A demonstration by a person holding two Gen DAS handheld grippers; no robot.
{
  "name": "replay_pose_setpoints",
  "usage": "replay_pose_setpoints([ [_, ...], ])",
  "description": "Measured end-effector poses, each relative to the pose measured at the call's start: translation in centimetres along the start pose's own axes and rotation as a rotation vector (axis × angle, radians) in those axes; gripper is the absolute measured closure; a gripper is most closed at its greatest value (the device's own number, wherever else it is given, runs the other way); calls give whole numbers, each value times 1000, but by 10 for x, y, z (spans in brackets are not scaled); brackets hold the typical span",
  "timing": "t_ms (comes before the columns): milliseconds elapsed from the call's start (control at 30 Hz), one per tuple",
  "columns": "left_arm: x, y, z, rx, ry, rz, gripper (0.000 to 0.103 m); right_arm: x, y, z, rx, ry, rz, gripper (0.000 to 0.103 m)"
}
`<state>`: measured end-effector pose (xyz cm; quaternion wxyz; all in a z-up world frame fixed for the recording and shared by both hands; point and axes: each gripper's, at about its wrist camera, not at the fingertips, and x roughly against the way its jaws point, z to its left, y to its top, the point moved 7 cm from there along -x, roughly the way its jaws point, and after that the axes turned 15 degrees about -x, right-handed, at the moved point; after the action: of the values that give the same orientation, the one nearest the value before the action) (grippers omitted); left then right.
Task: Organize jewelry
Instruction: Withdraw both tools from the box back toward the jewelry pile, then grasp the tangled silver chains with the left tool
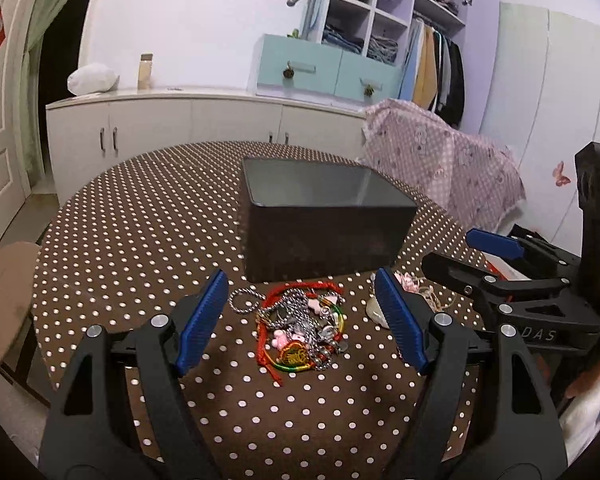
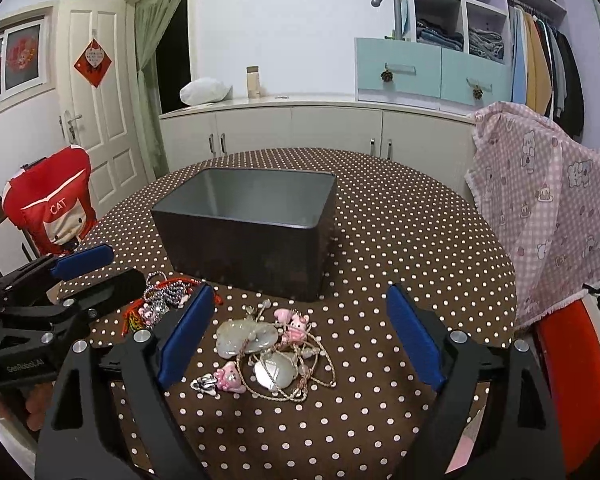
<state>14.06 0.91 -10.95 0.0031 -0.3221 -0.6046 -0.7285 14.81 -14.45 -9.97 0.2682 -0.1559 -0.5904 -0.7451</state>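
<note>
You had both claws spread and holding nothing. Your left gripper (image 1: 302, 316) hung over a tangle of chains and cords (image 1: 300, 328) on the dotted tablecloth (image 1: 140, 216), its blue pads either side of the heap and not touching it. Your right gripper (image 2: 300, 336) stood the same way over a second heap, pale stone pendants on twine (image 2: 268, 352) with small pink charms (image 2: 296, 326) among them. Both heaps lay on the near side of the open dark box (image 2: 252, 240), which looked empty as far as its inside showed.

The left tangle was likely light and limp: steel chain, red cord, a rainbow bangle knotted together, so it would probably come up as one clump and sag or shed a strand. A pinch low across its thickest middle seemed the safest hold. The stone pendants looked smooth, hard and the heaviest pieces, liable to slip from flat pads and chip if dropped; taking the bunched twine where it crossed them looked better than gripping the stones' edges
</note>
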Motion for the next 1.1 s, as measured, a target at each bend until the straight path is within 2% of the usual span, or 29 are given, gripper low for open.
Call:
replay_pose_setpoints([
  [67,-4,-1,-4,2,-31,13,33,-1,-2,-1,9,-3,5,19],
  [133,-8,-1,-8,-8,-53,29,44,-3,-3,-2,16,-8,9,19],
  [200,-12,-2,-9,-19,-44,44,50,-4,-5,-4,11,-6,15,19],
  [300,-22,-6,-8,-13,-35,82,50,-5,-7,-6,6,-3,20,19],
  [367,-27,-8,-7,-13,-25,103,57,-7,-9,-7,5,-3,28,19],
  [400,-29,-10,-7,-11,-16,112,66,-7,-9,-7,5,-3,31,19],
  [433,-30,-11,-6,-5,-5,120,68,-8,-10,-9,4,-3,34,19],
  [667,-37,-14,-4,0,13,169,73,-15,-10,-16,-23,-11,53,19],
  [867,-38,-14,-1,1,-9,204,74,-14,-12,-16,-28,-3,60,19],
  [933,-38,-14,2,6,14,218,85,-15,-13,-15,-28,-1,65,19],
  [1000,-39,-15,3,22,-29,197,87,-15,-14,-13,-27,4,69,19],
  [1100,-34,-14,7,52,-50,157,90,-13,-14,-9,-16,8,63,19],
])
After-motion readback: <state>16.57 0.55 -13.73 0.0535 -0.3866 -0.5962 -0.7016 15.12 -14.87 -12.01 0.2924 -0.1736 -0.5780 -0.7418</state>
